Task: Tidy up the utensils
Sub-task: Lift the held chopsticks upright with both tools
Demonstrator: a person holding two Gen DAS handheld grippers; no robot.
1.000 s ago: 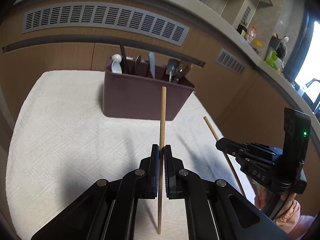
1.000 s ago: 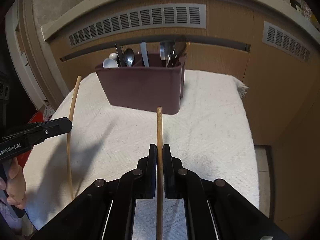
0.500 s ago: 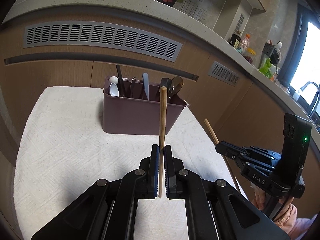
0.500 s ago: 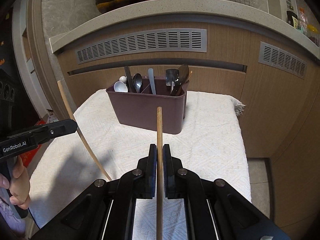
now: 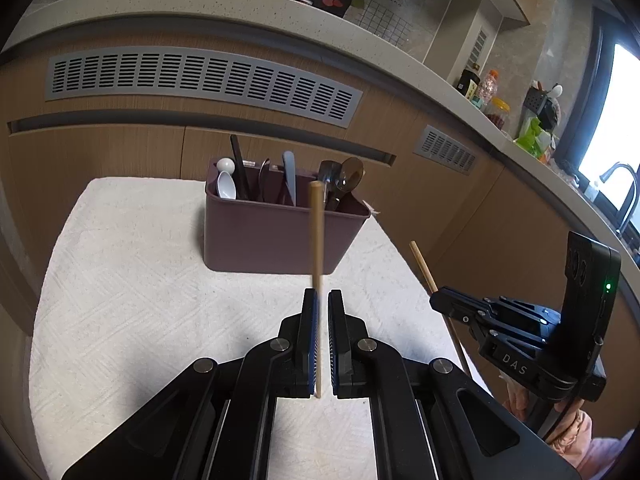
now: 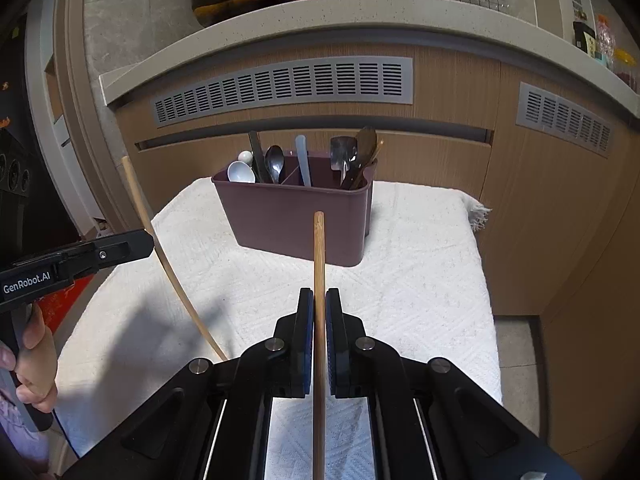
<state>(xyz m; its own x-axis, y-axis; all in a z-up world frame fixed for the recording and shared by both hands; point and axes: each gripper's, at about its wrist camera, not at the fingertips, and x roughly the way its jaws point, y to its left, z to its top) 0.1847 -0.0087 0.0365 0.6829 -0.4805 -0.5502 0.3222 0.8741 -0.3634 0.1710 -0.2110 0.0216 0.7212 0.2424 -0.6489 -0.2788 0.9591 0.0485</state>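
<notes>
We hold one wooden chopstick in each gripper, both lifted clear of the white cloth [image 5: 132,288] that covers the table. The left gripper [image 5: 320,344] is clenched on its chopstick [image 5: 317,240], which stands nearly upright between the pads, its top end level with the rim of the maroon caddy [image 5: 276,236] as we see it from the left wrist. The right gripper [image 6: 319,340] is likewise clamped on the other chopstick [image 6: 319,280], which runs straight up between the jaws and points toward the caddy.

The caddy stands at the far side of the cloth, well apart from both grippers. It already holds a white spoon [image 6: 241,172], a metal spoon [image 6: 275,162], a dark handle, a pale blue handle [image 6: 303,160] and a cluster of larger utensils [image 6: 356,156] at its right end.

We judge the step in hand to be the carry: both sticks picked up, neither yet delivered. The next move calls for bringing each stick over the caddy, tipping it so the lower end enters a compartment with free room, and letting go only once the tip is inside the rim, without knocking the handles that already stand there
</notes>
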